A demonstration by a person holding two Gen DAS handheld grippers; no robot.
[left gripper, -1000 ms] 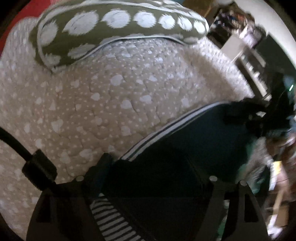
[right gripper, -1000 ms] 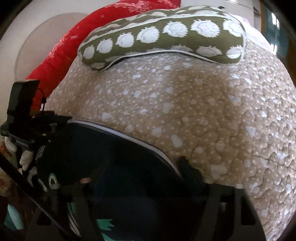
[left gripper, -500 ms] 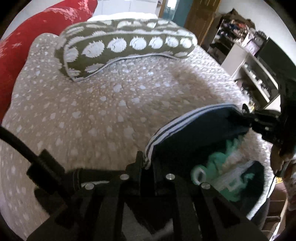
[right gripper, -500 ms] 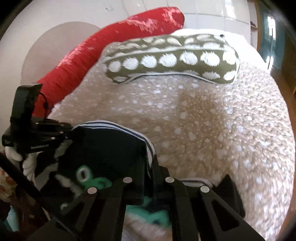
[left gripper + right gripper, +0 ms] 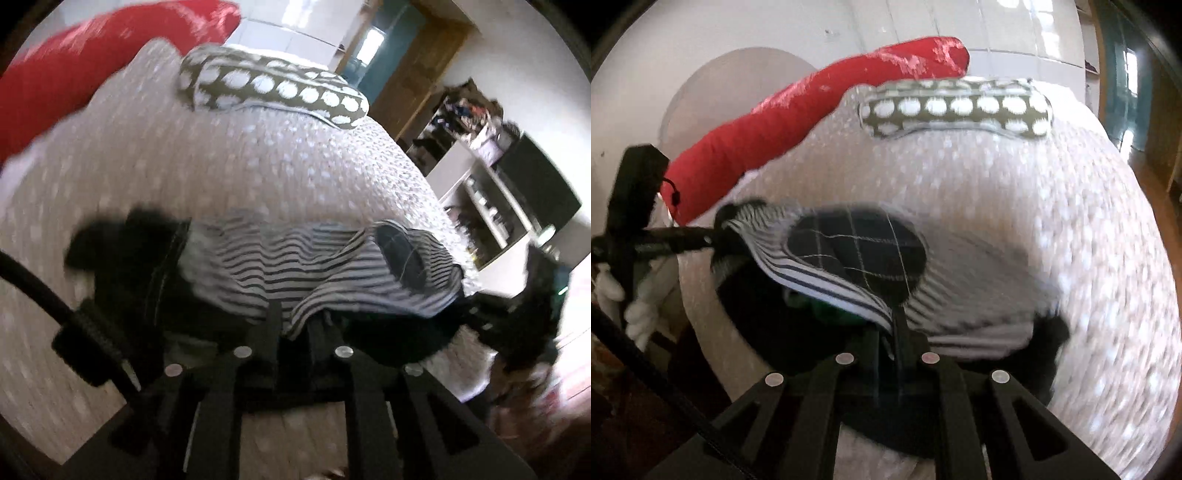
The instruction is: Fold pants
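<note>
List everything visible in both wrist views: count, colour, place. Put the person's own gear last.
pants: one pair, dark outside with striped black-and-white lining and a checked dark patch, lifted over the near part of the bed
bedspread: one, beige with white spots, covering the bed
spotted pillow: one, olive with white dots, at the far end of the bed
red bolster: one, red, along the bed's far left edge
shelf unit: one, white, cluttered, right of the bed
dark screen: one, black, on the shelf unit
left tool: black, shut on the pants
right tool: black, shut on the pants
</note>
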